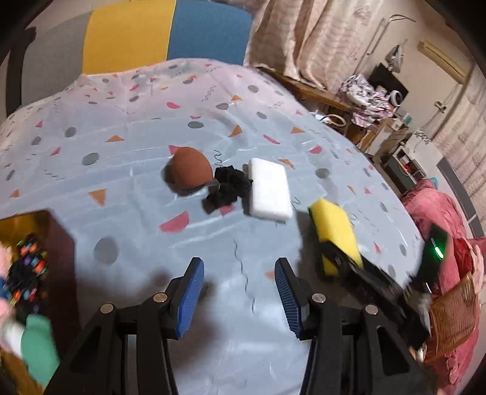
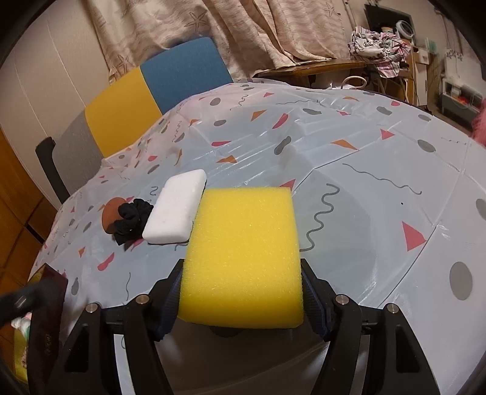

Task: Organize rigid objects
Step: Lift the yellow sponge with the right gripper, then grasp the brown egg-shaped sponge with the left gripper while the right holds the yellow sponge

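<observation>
- Where the dark box (image 1: 36, 273) stood at the far left of the left wrist view, it sat on the counter (image 1: 136, 212) and held a multicoloured beaded item, a green item and a pink one, all blurred.
- The left gripper (image 1: 240, 291) hung above the patterned cloth with its blue-padded jaws parted and nothing between them.
- A brown rounded object (image 1: 189, 168) lay on the counter beyond the left gripper, left of the other loose things.
- A black scrunchie (image 1: 227, 188) lay just beside the brown object, touching the white block on its other side.
- The white block (image 1: 268, 190), rectangular with rounded corners, lay flat on the cloth between the scrunchie and the yellow sponge.
- The yellow sponge (image 2: 243, 258) was clamped by its two side edges between the jaws of the right gripper (image 2: 243, 291), held roughly level above the counter, its far left corner overlapping the white block in the right wrist view.
- A chair (image 2: 145, 91) with grey, yellow and blue panels stood behind the counter.
- A curtain (image 2: 243, 27) hung behind the chair, and a cluttered wooden table (image 2: 319, 65) stood at the far right.
</observation>
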